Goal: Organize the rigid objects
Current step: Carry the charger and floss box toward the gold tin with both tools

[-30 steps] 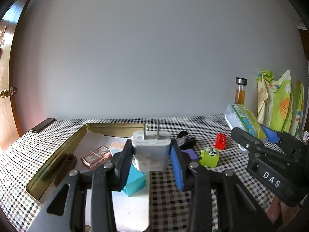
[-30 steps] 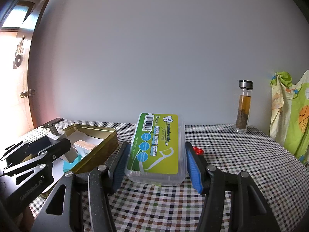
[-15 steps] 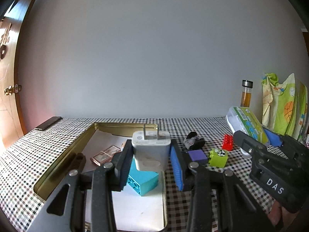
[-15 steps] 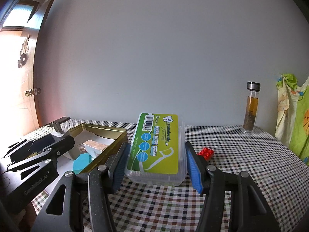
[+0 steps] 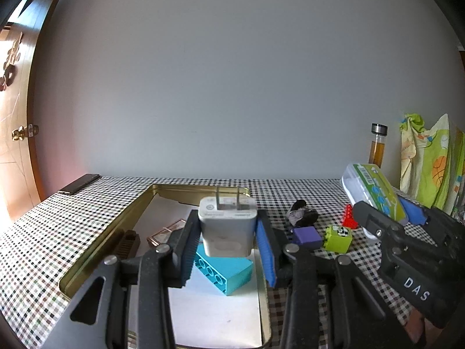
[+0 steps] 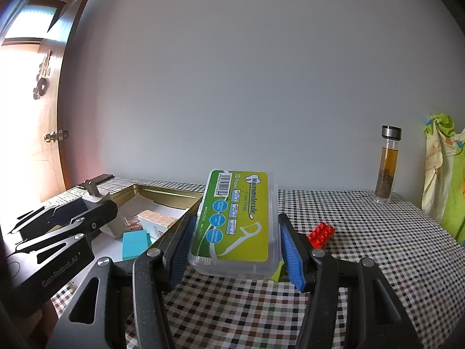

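Centre of left wrist frame: left gripper (image 5: 229,244) pinching white two-prong plug adapter (image 5: 227,226), poised over gold metal tin (image 5: 186,189), likely for depositing. Centre of right wrist frame: right gripper (image 6: 232,247) clamping green-labelled clear plastic floss-pick box (image 6: 236,221), raised above checked tablecloth (image 6: 363,232).

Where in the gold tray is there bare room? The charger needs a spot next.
The near end of the gold tray, this side of the teal brick, shows bare white liner. The far left is crowded: a brown comb, a pink case and a small box. The left gripper holds the white charger over the tray.
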Demonstrator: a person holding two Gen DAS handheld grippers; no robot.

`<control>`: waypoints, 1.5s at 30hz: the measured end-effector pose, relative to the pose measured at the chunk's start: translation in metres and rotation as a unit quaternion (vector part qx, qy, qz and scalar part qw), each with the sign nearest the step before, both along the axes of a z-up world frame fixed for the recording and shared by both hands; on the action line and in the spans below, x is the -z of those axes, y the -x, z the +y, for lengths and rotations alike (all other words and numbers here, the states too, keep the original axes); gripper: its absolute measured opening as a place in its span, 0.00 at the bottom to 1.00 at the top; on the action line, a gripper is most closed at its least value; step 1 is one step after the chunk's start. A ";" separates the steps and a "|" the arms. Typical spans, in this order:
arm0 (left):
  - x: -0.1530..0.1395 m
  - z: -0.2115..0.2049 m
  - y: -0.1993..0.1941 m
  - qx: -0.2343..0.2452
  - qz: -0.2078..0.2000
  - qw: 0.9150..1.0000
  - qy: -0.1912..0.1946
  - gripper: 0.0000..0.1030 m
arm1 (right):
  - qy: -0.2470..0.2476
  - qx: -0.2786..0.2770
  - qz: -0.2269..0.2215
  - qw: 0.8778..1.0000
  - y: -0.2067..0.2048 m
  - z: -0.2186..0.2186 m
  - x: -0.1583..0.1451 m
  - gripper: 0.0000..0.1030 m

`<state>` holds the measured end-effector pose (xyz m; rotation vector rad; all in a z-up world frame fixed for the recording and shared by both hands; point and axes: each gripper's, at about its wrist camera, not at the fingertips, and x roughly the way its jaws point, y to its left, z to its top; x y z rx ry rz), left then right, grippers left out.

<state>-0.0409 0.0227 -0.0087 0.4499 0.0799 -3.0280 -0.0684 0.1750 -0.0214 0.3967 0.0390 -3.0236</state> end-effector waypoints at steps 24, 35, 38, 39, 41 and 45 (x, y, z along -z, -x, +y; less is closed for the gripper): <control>-0.001 -0.026 -0.002 -0.017 -0.002 1.000 -0.013 0.36 | -0.013 -0.026 0.001 1.000 0.001 -0.031 0.001 0.57; 0.000 -0.048 -0.005 -0.033 -0.002 0.999 -0.033 0.36 | -0.023 -0.043 0.002 0.999 0.002 -0.049 0.001 0.57; 0.000 -0.051 -0.007 -0.038 0.001 0.999 -0.030 0.36 | -0.024 -0.046 0.002 0.999 0.002 -0.053 0.001 0.57; 0.000 -0.053 -0.008 -0.042 0.002 0.999 -0.027 0.36 | -0.023 -0.047 0.001 0.999 0.002 -0.053 0.001 0.57; 0.000 -0.058 -0.009 -0.044 0.001 0.998 -0.032 0.36 | -0.022 -0.048 0.001 0.999 0.004 -0.054 0.001 0.57; 0.002 -0.068 -0.009 -0.051 -0.001 0.998 -0.046 0.36 | -0.024 -0.051 0.001 0.998 0.005 -0.058 0.001 0.57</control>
